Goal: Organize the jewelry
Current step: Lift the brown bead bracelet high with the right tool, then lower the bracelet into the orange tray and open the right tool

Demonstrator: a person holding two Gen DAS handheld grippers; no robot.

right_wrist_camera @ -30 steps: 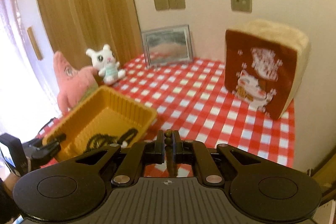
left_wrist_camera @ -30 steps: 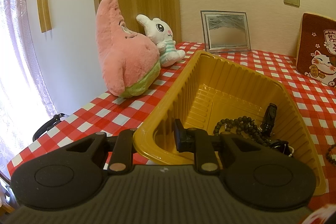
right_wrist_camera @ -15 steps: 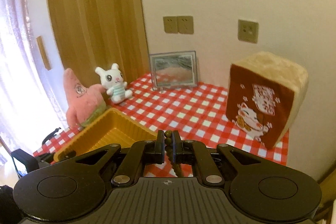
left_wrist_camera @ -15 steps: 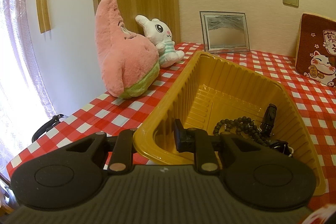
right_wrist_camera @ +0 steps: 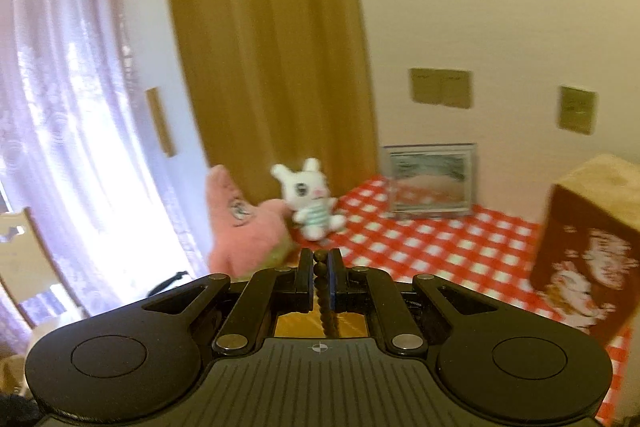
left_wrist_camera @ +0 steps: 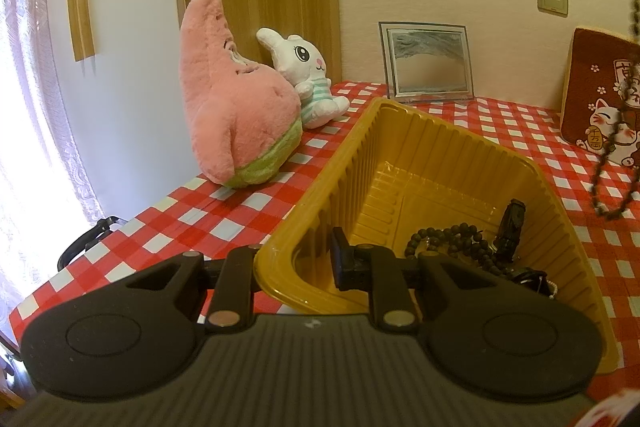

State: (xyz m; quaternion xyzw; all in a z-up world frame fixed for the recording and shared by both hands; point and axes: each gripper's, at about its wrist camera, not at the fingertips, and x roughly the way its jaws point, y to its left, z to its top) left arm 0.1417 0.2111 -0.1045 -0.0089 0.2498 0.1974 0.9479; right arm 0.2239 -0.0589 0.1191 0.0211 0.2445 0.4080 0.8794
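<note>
A yellow plastic tray [left_wrist_camera: 424, 131] stands on the red checked tablecloth. My left gripper [left_wrist_camera: 296, 263] is shut on the tray's near left rim, one finger outside and one inside. Dark bead strands [left_wrist_camera: 448, 239] and a dark pendant [left_wrist_camera: 510, 227] lie in the tray. My right gripper [right_wrist_camera: 320, 267] is shut on a dark bead necklace [right_wrist_camera: 326, 303], held high above the table. In the left wrist view that necklace [left_wrist_camera: 612, 163] hangs down at the right edge, beside the tray. A strip of the tray [right_wrist_camera: 320, 325] shows under the right gripper.
A pink star plush [left_wrist_camera: 236, 115] and a white rabbit plush [left_wrist_camera: 308, 79] sit left of the tray. A framed picture [left_wrist_camera: 426, 61] leans on the back wall. A brown cat-print cushion [left_wrist_camera: 600, 95] stands at the right. The table's left edge is near.
My right gripper has risen and swung left with the necklace; the strand now hangs into the left wrist view. The left gripper and tray have not moved.
</note>
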